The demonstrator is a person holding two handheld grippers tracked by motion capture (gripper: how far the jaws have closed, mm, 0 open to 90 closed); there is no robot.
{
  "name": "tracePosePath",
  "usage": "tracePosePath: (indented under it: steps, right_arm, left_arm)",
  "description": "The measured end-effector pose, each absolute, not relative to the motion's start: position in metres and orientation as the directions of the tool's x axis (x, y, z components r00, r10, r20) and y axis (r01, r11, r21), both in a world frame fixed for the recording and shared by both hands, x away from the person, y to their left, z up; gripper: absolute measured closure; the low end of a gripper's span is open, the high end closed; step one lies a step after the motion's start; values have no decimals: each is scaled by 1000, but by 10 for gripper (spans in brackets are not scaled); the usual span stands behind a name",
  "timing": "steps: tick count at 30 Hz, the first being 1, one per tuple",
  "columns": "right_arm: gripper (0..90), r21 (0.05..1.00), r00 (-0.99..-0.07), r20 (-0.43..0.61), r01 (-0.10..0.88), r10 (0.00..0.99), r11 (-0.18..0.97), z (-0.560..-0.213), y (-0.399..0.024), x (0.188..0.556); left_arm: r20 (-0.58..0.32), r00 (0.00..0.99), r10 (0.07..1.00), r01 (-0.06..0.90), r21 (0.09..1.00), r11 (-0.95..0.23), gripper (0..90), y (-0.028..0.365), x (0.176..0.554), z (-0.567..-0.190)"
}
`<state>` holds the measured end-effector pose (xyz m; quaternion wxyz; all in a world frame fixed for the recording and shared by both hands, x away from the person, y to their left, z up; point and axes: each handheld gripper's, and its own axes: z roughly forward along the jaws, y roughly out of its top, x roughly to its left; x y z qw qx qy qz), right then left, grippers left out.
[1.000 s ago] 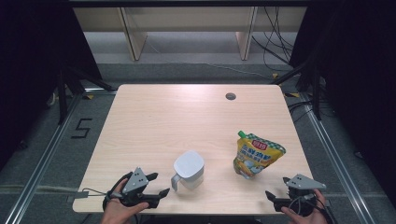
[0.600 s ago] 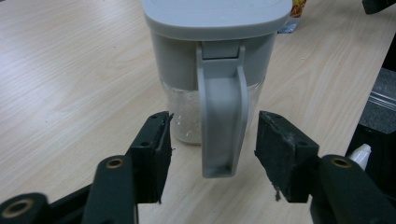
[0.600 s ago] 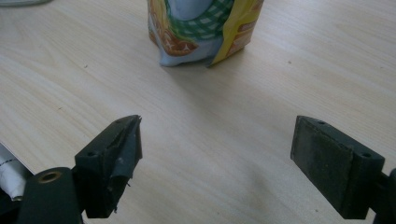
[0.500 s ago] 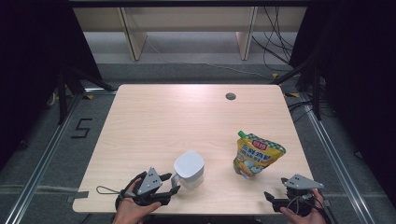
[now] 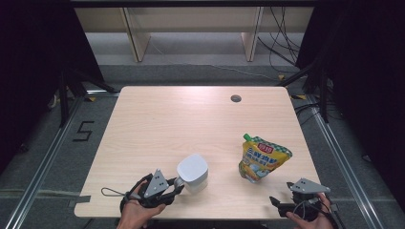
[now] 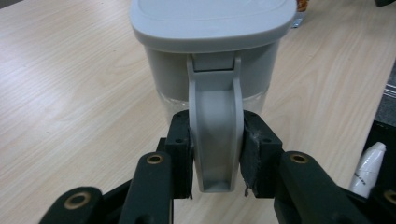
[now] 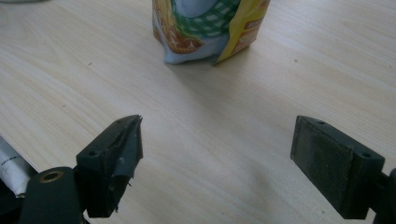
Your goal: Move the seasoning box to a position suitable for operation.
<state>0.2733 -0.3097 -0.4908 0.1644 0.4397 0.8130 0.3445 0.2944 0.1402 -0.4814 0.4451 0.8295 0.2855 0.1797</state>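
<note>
One jug, one pouch, two grippers

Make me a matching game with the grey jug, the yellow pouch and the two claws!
Things:
1. grey jug
2. yellow pouch
3. left claw
4. right claw

States:
A. wide open, nothing between its pads
B. standing near the table's right side
C. pads on the jug's handle, having just been closing
D. lid on, near the table's front edge

Pairs: 1-D, 2-B, 3-C, 4-A
</note>
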Motion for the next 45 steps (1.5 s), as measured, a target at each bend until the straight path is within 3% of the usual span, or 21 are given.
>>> tracePosePath:
  steps: [13,16,23,24,45]
  right_arm:
    - [179,702,-598,-11,567,802,432,-493,-311,277]
    - [181,708,-574,-18,571,819,415,-492,-309,275]
    - [182,710,-599,-23,554,801,435,-495,-310,277]
    - [182,705,-587,-29,562,809,433,-494,-310,276]
    - [185,694,-596,-27,567,803,444,-495,-308,277]
  left_arm:
    - [135,750,647,266,834,-483,669,158,310,-482]
    - [78,768,635,277,854,-440,675,160,315,-484]
    - [68,815,575,243,862,-445,685,162,326,-485]
    - [34,809,586,267,868,-419,685,160,325,-486]
    - [17,887,461,212,873,-440,685,125,321,-486]
